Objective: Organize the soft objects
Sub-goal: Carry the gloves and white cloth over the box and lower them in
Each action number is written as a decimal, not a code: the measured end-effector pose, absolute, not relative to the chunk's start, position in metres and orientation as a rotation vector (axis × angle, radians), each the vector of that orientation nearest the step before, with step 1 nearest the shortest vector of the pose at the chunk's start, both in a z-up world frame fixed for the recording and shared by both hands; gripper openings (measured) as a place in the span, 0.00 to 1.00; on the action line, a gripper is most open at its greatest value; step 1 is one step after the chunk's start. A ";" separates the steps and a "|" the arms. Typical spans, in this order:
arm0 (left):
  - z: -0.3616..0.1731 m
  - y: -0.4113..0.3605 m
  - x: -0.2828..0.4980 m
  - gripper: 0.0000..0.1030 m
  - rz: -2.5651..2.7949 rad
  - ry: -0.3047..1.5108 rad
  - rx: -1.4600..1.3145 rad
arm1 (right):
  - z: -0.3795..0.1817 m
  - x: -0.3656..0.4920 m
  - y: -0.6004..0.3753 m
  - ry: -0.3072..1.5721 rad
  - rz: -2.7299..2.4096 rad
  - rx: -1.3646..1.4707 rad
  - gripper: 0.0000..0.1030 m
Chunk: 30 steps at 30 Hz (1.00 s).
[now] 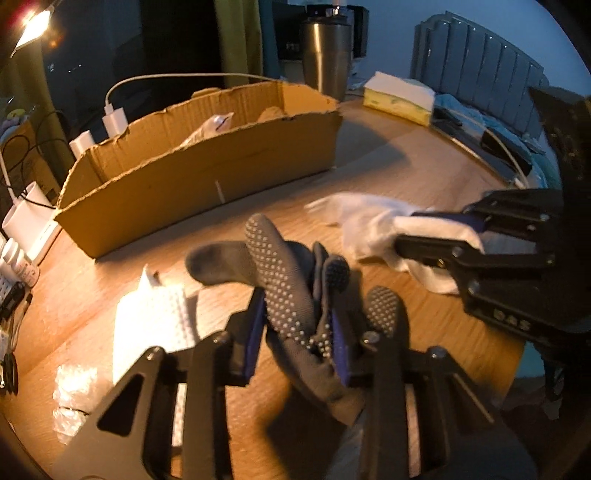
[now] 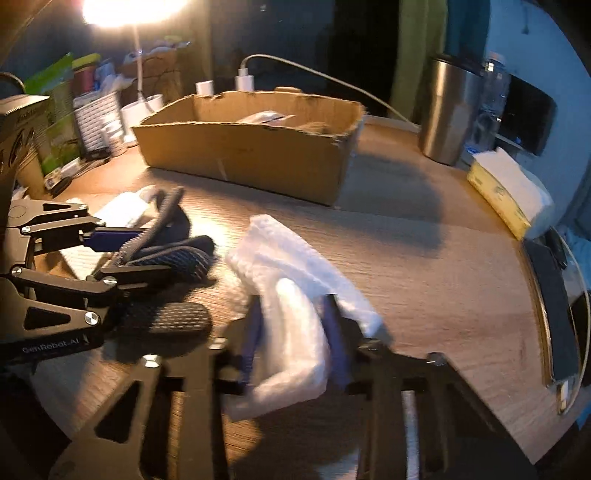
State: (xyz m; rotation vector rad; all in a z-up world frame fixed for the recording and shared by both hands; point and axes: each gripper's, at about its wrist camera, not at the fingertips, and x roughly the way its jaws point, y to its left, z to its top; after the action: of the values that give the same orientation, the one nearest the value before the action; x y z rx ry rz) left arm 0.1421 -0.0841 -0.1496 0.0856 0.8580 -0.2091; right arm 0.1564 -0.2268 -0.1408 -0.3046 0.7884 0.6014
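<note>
A grey glove with dotted grip [image 1: 284, 291] lies bunched on the wooden table, and my left gripper [image 1: 297, 332] is shut on it, blue pads pressing its middle. In the right wrist view the same glove [image 2: 173, 258] sits at the left in the left gripper [image 2: 110, 254]. My right gripper [image 2: 295, 343] is shut on a white cloth [image 2: 291, 295], which drapes over the pads. From the left wrist view that white cloth [image 1: 373, 225] trails out of the right gripper [image 1: 402, 229]. An open cardboard box [image 1: 199, 173] stands behind, with pale items inside.
A white textured sheet [image 1: 155, 325] lies left of the glove. A steel tumbler [image 2: 447, 110], a tissue box [image 2: 506, 188], chargers with a cable [image 1: 114, 122] and a lit lamp [image 2: 129, 11] ring the table [image 2: 424, 266]. Clutter crowds the left edge.
</note>
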 end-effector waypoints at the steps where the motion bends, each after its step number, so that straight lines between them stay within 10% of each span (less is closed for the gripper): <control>1: -0.147 -0.084 0.140 0.31 -0.211 0.850 0.081 | -0.140 0.157 -0.225 0.791 0.613 -0.309 0.13; 30: -0.046 -0.037 0.129 0.31 -0.185 0.542 -0.036 | -0.046 0.163 -0.224 0.588 0.664 -0.213 0.12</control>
State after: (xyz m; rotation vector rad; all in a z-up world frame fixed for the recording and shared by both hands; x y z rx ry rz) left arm 0.1291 -0.0371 -0.0463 -0.0358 0.5419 -0.1847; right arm 0.1629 -0.2241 -0.0461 -0.2133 0.5883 0.6635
